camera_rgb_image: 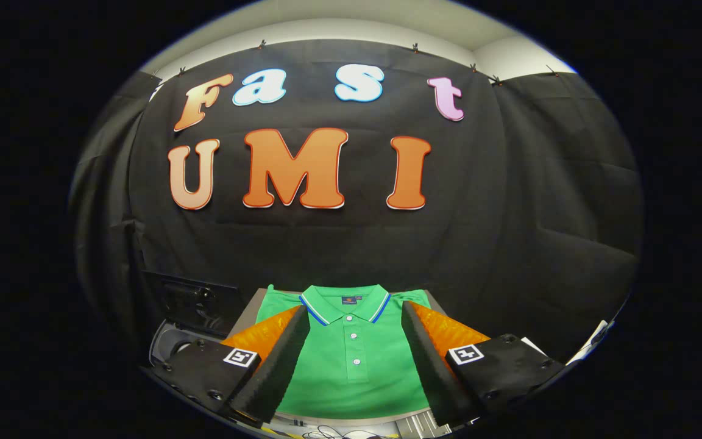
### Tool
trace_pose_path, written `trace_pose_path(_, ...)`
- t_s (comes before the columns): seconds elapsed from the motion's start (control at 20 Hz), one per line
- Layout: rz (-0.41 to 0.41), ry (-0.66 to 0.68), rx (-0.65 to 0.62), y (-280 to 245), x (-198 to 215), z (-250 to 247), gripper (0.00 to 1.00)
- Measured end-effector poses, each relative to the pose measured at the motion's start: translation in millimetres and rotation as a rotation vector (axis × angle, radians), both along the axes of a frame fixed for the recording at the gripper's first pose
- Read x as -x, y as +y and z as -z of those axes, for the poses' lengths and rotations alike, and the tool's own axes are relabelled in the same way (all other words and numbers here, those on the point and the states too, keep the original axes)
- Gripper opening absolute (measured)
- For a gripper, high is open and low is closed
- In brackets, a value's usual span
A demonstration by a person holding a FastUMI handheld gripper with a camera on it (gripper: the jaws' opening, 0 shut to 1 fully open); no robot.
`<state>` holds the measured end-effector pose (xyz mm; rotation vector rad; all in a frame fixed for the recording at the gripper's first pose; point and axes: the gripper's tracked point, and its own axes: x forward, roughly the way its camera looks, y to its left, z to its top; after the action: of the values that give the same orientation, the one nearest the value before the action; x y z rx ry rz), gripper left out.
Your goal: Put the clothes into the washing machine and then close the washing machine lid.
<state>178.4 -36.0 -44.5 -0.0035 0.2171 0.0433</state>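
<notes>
A green polo shirt [351, 366] with a blue-and-white trimmed collar and white buttons lies folded flat on a table, collar toward the booth wall. My gripper [356, 314] hangs above it, open, with the shirt's buttoned front showing in the wide gap between the two fingers. Nothing is held. To the left of the shirt, beyond the left finger, stands the washing machine [171, 341], its dark lid [195, 302] raised upright; the drum opening is mostly hidden behind the left finger.
The table's pale edge [351, 421] runs just under the shirt's hem, with some cables below it. White papers or cloth [592, 341] lie at the far right. The black booth wall stands close behind the table.
</notes>
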Motion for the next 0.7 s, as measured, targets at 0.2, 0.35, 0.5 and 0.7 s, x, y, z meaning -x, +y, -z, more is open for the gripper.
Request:
trace_pose_path(0.2, -0.009, 0.114, -0.041, -2.7, -45.4, 39.3, 0.98)
trace_pose_path(0.35, 0.000, 0.213, -0.065, -7.2, -70.4, 70.6, 0.98)
trace_pose_path(0.5, 0.008, 0.305, -0.066, -6.6, -83.7, 94.3, 0.99)
trace_pose_path(0.7, -0.002, 0.429, -0.028, -2.8, -90.9, 122.5, 1.00)
